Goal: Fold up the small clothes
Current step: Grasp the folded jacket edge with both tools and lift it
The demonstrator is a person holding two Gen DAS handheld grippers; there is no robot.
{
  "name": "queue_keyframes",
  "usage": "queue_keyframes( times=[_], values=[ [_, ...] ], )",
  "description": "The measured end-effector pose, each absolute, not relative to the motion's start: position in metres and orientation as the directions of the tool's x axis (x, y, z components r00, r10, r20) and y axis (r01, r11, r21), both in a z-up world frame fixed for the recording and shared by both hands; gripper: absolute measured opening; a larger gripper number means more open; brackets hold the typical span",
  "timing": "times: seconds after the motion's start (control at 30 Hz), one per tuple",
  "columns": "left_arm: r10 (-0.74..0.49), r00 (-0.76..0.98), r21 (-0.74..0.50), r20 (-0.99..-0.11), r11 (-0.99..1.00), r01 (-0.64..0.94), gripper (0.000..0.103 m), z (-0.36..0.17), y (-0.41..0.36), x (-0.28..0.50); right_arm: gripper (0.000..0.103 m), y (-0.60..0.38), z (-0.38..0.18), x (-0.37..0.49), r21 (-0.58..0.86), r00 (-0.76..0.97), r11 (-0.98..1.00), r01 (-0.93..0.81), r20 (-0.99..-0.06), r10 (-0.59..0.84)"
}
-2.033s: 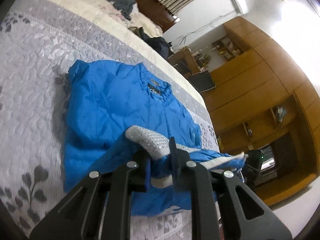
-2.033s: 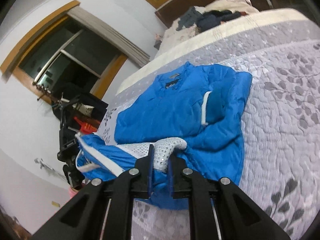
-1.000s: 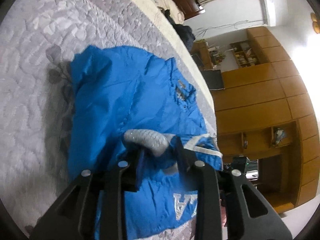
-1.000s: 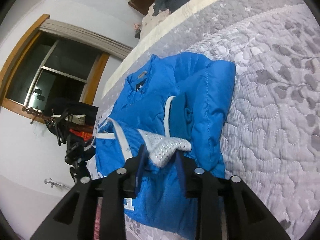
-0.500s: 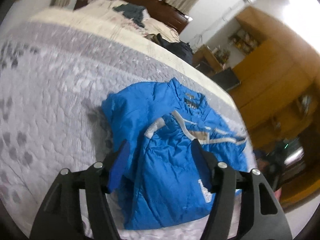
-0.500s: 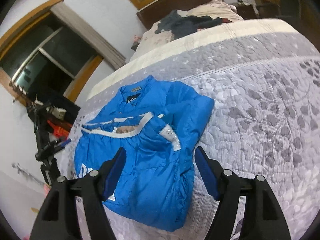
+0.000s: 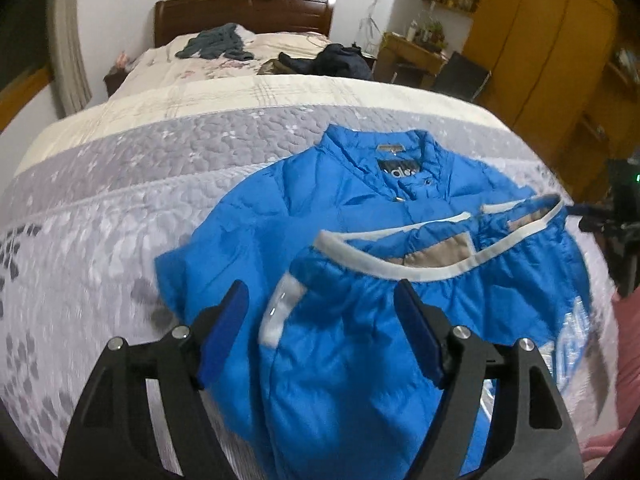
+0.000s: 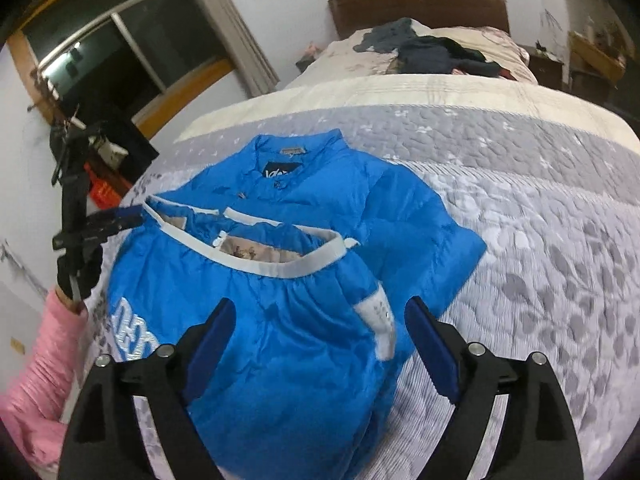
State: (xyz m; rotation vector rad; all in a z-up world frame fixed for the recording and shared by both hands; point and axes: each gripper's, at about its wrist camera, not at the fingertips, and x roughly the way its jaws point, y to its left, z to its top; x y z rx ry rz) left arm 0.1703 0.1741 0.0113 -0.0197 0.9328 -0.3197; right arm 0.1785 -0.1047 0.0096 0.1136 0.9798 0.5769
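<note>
A black neck label [image 7: 401,171] inside the jacket [image 7: 360,280] collar carries white letters — too blurred to read. White lettering [image 8: 134,334] on the folded-up lower part is only partly shown — it cannot be made out either.

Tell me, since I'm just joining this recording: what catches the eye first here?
A bright blue jacket lies on the grey floral quilt, its lower half folded up so the white hem band crosses its chest. Both the left gripper and right gripper hang open above it, holding nothing. Dark clothes sit piled near the headboard.
</note>
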Motion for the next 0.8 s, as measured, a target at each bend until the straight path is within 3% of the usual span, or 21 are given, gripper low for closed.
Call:
queue_keyframes(
  times=[0.17, 0.23, 0.27, 0.3, 0.4, 0.47, 0.8],
  values=[
    [-0.29, 0.553, -0.111, -0.781, 0.936, 0.334, 0.076, 0.004, 0.153, 0.177, 0.086, -0.094, -0.001, 0.184, 0.308, 0.407, 0.835, -0.456, -0.762, 0.503],
    [-0.268, 0.551, -0.087, -0.79, 0.939, 0.333, 0.074, 0.001, 0.149, 0.18, 0.077, -0.087, -0.004, 0.184, 0.271, 0.41, 0.835, -0.478, -0.772, 0.485],
    [-0.257, 0.557, -0.078, -0.79, 0.942, 0.325, 0.07, 0.0, 0.148, 0.182, 0.067, -0.085, -0.005, 0.183, 0.254, 0.415, 0.837, -0.484, -0.776, 0.475],
    [-0.25, 0.563, -0.071, -0.788, 0.945, 0.32, 0.058, 0.0, 0.148, 0.181, 0.055, -0.081, -0.006, 0.181, 0.204, 0.438, 0.849, -0.487, -0.784, 0.44],
    [-0.234, 0.596, -0.057, -0.768, 0.952, 0.3, 0.027, 0.003, 0.151, 0.176, 0.034, -0.076, -0.006, 0.173, 0.14, 0.467, 0.849, -0.51, -0.784, 0.41],
    [-0.238, 0.624, -0.064, -0.744, 0.955, 0.289, 0.019, 0.008, 0.153, 0.168, 0.022, -0.08, 0.0, 0.166, 0.146, 0.485, 0.849, -0.509, -0.766, 0.422],
    [-0.239, 0.782, -0.04, -0.575, 0.963, 0.265, 0.014, 0.047, 0.145, 0.096, 0.017, -0.097, 0.038, 0.109, 0.181, 0.576, 0.848, -0.498, -0.662, 0.48]
  ],
)
